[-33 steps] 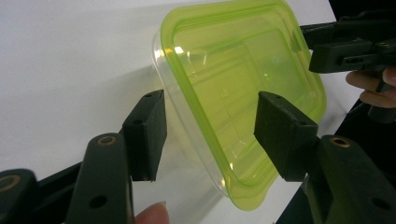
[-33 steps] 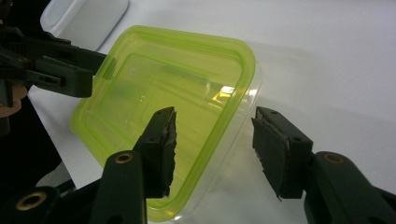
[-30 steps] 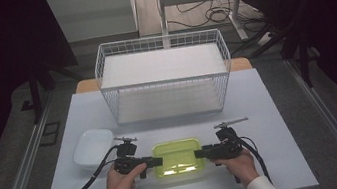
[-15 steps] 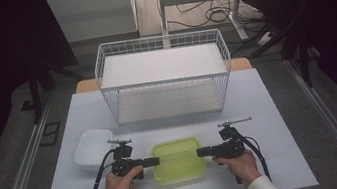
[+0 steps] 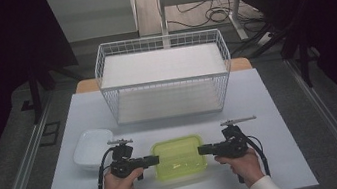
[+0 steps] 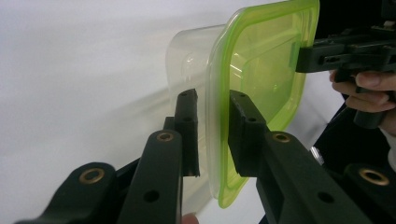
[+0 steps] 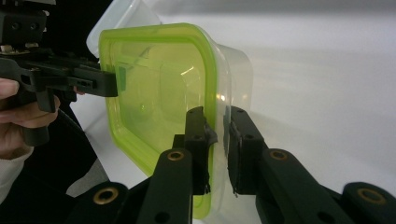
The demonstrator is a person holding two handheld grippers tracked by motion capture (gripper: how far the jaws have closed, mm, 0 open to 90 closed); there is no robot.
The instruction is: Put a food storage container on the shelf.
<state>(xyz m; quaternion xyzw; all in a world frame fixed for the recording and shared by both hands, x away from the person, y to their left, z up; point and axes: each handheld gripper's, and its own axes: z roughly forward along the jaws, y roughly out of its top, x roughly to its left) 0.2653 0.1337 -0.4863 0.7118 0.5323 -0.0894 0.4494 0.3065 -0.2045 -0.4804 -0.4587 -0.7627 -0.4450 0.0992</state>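
Your hands sit at bottom center of the high view, both pointing inward, level w/ the tabletop. Wire basket up top. Green-lidded container lies between them, contents unclear; white tub to its left. Left gripper & right gripper just closed, each pinching a lid edge; earlier they stood wider.

Both forearms enter from the bottom edge, hands level w/ each other. Left tool points inward to the right, right tool inward to the left, tips facing, well apart. Jaws on both have just been closing, now nearly together, each pair pinching a thin rim betw. its pads.
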